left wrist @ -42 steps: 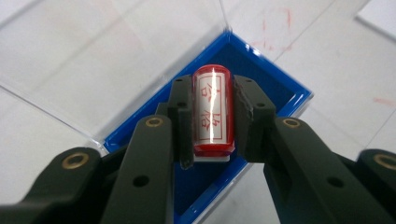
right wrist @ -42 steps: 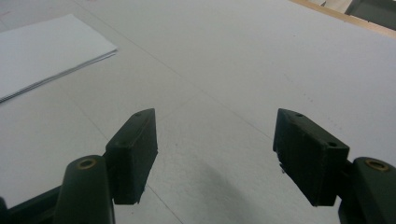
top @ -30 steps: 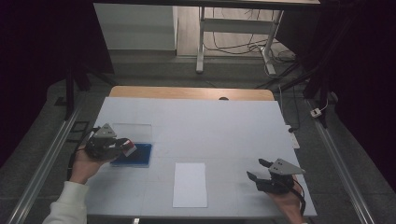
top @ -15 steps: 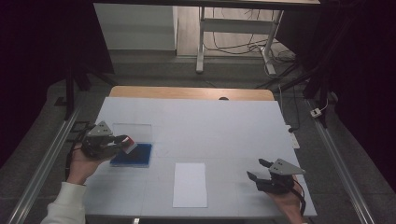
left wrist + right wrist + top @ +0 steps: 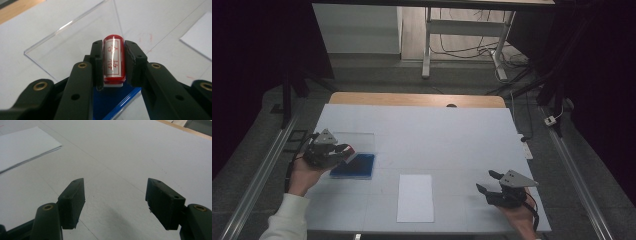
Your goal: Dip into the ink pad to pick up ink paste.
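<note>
One red stamp (image 5: pixel 113 60) (left gripper (image 5: pixel 113 62) clamps it), perhaps one ink pad (image 5: pixel 354 166).

Open table (image 5: pixel 437 130) between claws; obstacles: paper sheet (image 5: pixel 415 197) centre-front, raised clear lid (image 5: pixel 354 137) at left.

High view: overhead, facing forward-down, far, whole worktop (image 5: pixel 437 130). Gripper views: low, close, along own jaws. Shared: white paper sheet (image 5: pixel 415 197), upper left in right gripper view.
</note>
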